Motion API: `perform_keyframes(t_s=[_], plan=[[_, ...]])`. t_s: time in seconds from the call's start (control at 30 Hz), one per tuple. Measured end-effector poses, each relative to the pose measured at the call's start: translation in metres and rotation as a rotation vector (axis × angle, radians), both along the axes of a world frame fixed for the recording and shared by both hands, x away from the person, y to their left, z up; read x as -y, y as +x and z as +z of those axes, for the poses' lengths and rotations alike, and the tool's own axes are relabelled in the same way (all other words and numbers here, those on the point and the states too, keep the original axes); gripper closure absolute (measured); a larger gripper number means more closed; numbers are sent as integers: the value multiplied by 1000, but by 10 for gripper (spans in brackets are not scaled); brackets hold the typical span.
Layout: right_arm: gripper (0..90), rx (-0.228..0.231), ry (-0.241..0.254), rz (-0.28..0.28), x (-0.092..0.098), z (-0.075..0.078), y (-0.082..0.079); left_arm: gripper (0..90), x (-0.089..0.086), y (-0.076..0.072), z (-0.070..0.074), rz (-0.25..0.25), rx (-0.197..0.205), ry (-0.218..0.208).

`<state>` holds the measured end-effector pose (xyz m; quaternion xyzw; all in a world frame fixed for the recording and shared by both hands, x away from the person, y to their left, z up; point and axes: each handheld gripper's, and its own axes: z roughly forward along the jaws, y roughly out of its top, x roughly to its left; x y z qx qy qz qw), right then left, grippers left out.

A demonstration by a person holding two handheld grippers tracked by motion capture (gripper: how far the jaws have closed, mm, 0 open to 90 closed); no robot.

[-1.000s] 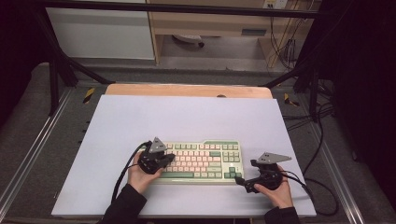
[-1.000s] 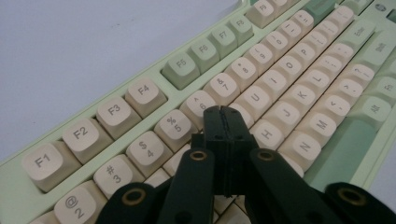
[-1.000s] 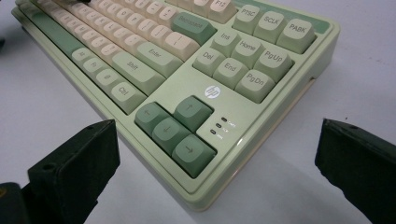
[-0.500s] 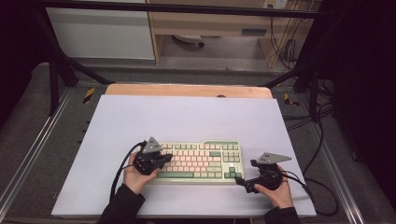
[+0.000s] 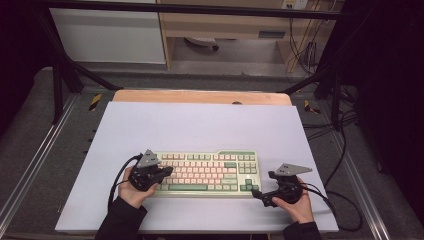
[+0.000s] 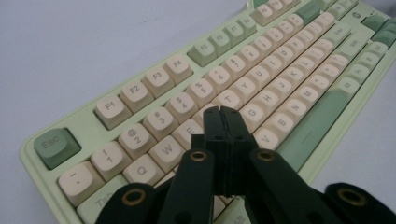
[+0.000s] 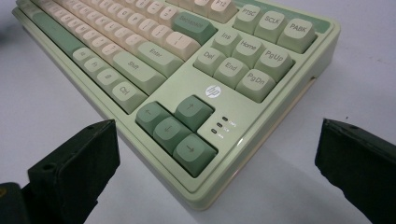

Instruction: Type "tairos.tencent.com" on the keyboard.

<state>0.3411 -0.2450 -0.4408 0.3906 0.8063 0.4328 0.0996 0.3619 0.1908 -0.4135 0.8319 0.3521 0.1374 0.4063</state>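
Both jaws of the left gripper (image 6: 223, 114) were pressed together above the pale green and cream keyboard (image 6: 261, 93); pressing one key called for a straight, light descent onto the keycap directly beneath its tip.

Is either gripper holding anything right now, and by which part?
Nothing is held. Left gripper is shut empty over the keyboard; right gripper is open around its corner.

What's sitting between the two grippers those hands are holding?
The green and cream keyboard lies between the left gripper and the right gripper, as the high view shows.
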Motion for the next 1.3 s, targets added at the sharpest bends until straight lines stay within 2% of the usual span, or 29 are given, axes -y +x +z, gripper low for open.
perform_keyframes(t_s=[0.3, 0.73, 0.97, 1.3], plan=[[5, -1, 0, -3, 0, 0, 0, 900, -11, -6, 1, 13, 2, -3], [5, -2, -3, 1, -1, -1, 0, 900, -27, -9, -6, 46, -4, 2], [5, -4, -5, 2, -1, -1, 0, 900, -24, -7, -12, 40, -16, 17], [5, -3, -3, 3, -1, -1, 0, 900, -23, -2, -14, 56, -5, 20]])
